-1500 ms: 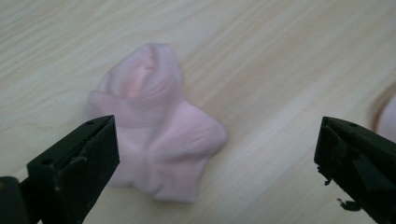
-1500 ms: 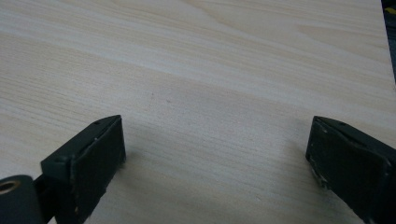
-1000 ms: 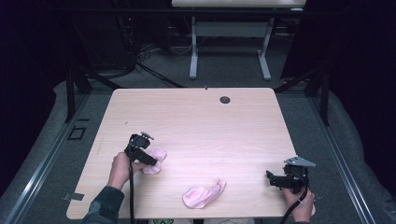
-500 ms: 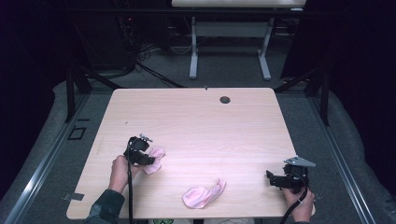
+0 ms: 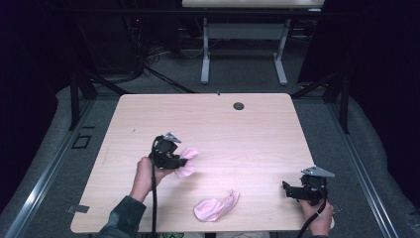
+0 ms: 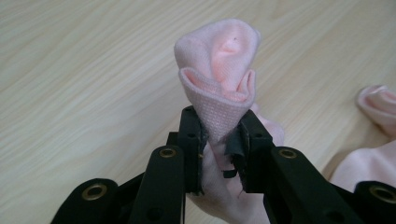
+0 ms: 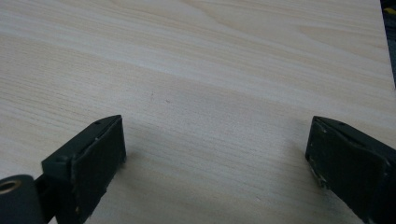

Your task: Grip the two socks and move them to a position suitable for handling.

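Observation:
A pink sock (image 6: 219, 79) sticks up bunched between the jaws of my left gripper (image 6: 219, 126), which have just been closing and now pinch it. In the high view this left gripper (image 5: 181, 161) is left of the table's middle, and the held sock (image 5: 189, 153) hangs off its tip above the wood. A second pink sock (image 5: 215, 207) lies flat near the front edge; its edge (image 6: 378, 102) also appears at the right of the left gripper view. My right gripper (image 5: 287, 189) rests at the front right, and its jaws (image 7: 215, 158) stand wide apart over bare wood.
The light wooden table (image 5: 223, 124) has a dark cable hole (image 5: 238, 106) near its far edge. Beyond it stand the white legs of another table (image 5: 204, 54), with cables on the dark floor. Black frame struts flank both sides.
My left gripper has closed on the pink sock and moved up and to the right with it. The right gripper has stayed where it was.

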Available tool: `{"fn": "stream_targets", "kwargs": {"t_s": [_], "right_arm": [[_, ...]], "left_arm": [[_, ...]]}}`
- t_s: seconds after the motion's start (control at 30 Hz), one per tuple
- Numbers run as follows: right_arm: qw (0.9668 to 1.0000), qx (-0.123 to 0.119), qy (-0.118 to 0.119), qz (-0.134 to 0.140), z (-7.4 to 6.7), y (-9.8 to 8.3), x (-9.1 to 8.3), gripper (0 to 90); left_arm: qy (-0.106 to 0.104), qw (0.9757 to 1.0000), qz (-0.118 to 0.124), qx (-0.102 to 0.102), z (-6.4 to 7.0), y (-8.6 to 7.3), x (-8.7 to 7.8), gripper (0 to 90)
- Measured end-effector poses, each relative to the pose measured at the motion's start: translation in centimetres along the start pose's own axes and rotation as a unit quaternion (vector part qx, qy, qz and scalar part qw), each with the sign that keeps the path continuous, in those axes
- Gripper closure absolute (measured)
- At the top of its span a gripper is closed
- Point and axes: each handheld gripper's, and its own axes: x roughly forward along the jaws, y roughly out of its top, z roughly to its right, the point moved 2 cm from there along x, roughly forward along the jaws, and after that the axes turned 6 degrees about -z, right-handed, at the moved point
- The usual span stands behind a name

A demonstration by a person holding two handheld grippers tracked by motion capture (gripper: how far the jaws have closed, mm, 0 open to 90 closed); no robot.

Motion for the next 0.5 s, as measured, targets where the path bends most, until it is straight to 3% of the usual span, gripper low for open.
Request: {"fn": "stream_targets", "kwargs": {"t_s": [0.1,0.23,0.37,0.43,0.5], "right_arm": [[1.0,0.0,0.0,0.0,0.0,0.0,0.0,4.2],[1.0,0.0,0.0,0.0,0.0,0.0,0.0,4.3],[1.0,0.0,0.002,0.001,0.0,0.0,0.0,4.6],[1.0,0.0,0.002,0.001,0.0,0.0,0.0,4.7],[1.0,-0.001,0.002,0.001,0.0,0.0,0.0,4.9]], "left_arm": [[-0.016,0.9995,-0.018,0.021,1.7,1.6,2.1,74.4],[-0.036,0.9979,-0.047,0.027,2.8,2.9,5.3,73.9],[-0.036,0.9963,-0.069,0.036,3.7,3.5,7.9,72.2],[-0.03,0.9959,-0.075,0.039,3.9,3.6,8.6,66.5],[-0.026,0.9963,-0.073,0.038,3.9,3.5,8.5,52.7]]}}
